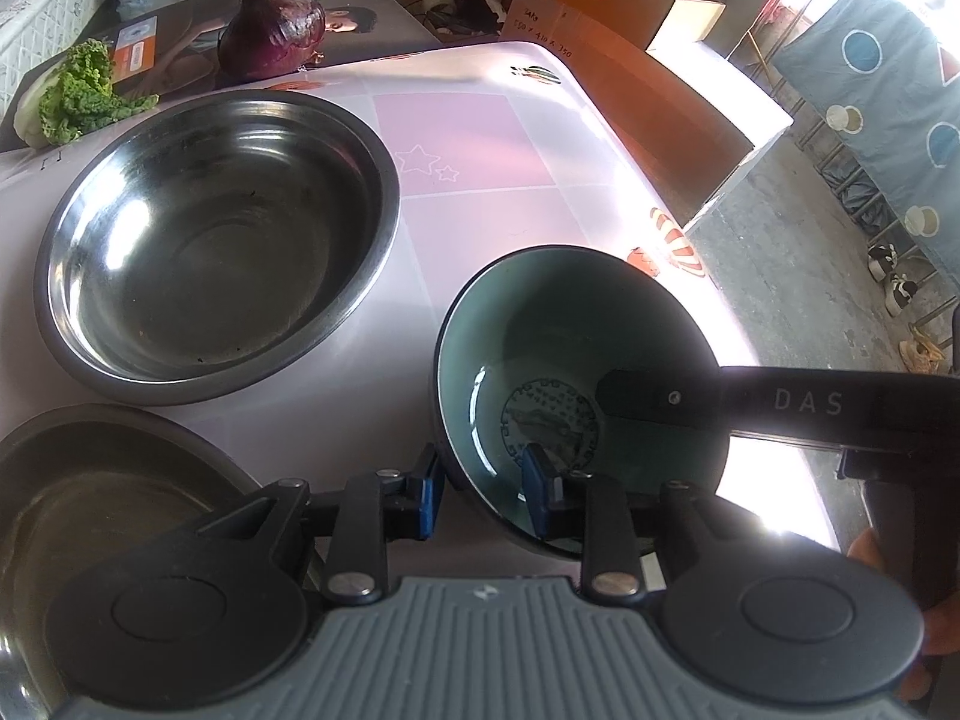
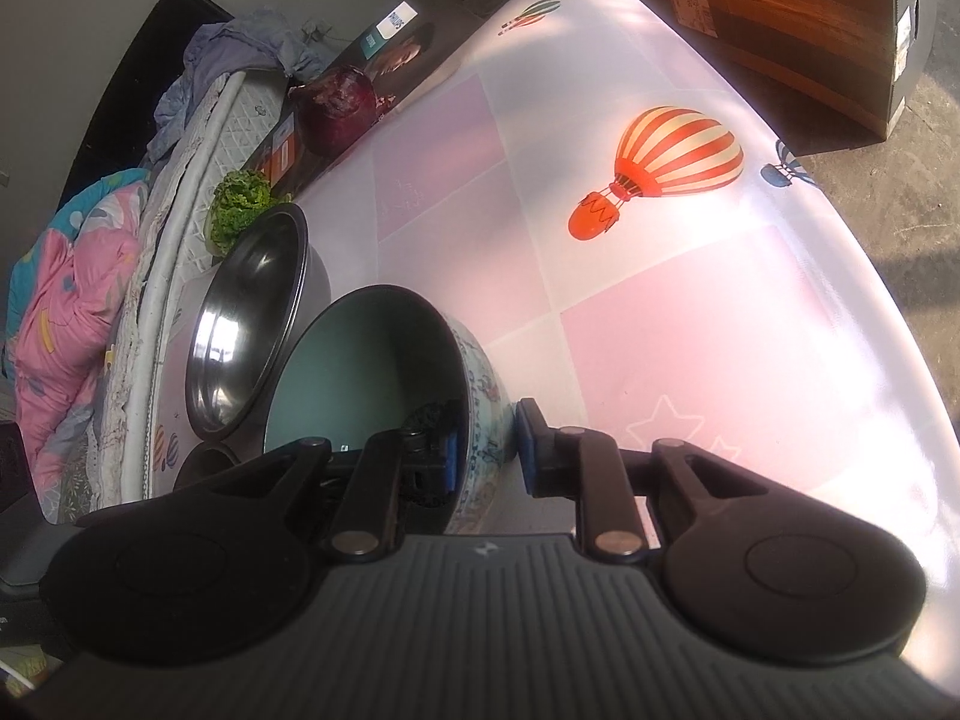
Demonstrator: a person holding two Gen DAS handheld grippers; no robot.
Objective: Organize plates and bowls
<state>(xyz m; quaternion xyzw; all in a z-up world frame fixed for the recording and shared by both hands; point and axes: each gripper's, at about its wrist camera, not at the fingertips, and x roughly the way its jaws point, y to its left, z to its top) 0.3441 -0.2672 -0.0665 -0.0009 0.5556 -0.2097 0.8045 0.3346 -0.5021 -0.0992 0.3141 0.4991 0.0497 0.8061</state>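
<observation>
On the balloon-print table (image 2: 660, 312), the teal-lined bowl (image 1: 576, 360) tilts, mouth toward the steel bowl (image 1: 216, 240). Left gripper (image 1: 483, 495) straddles its rim loosely, pads apart from the wall. Right gripper (image 2: 489, 450) jaws opening, the wall between them.

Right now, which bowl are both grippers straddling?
The green-lined ceramic bowl, patterned outside; the large steel bowl beside it stands untouched.

Large bowl (image 1: 216, 246) beyond the fingers: shiny scuffed steel; small bowl (image 1: 576, 360) between the fingers: glossy glazed ceramic; tablecloth (image 1: 480, 138): smooth glossy plastic
</observation>
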